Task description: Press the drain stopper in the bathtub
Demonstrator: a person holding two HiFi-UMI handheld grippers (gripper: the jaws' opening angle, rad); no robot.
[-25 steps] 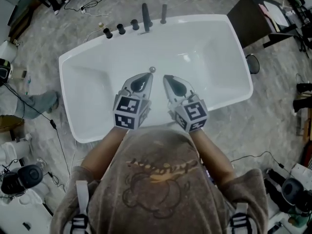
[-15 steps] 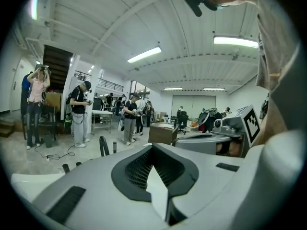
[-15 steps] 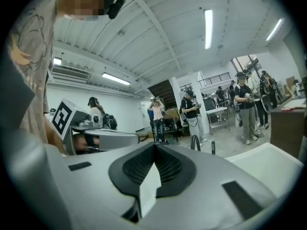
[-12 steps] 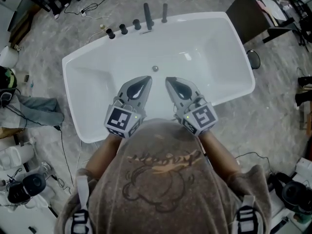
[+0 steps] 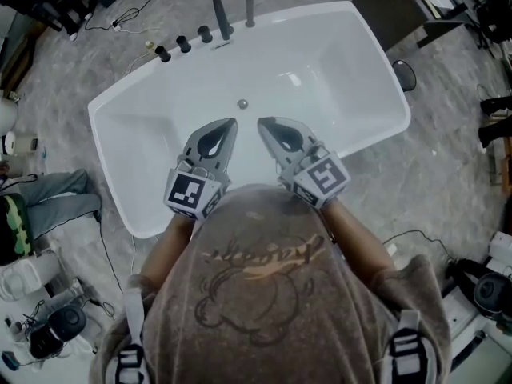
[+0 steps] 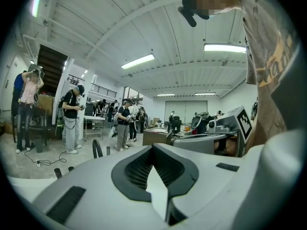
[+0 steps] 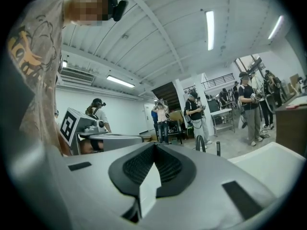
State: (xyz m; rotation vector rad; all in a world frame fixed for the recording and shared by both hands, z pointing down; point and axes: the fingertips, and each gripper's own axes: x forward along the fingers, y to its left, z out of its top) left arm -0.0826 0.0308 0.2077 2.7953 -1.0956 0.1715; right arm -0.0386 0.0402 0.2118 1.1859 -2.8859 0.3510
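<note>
Though near, stopper (image 5: 242,103) beyond right tool (image 5: 263,123)

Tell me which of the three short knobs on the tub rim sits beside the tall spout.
The head view's rightmost knob, next to the spout; the other two line up farther left.
</note>
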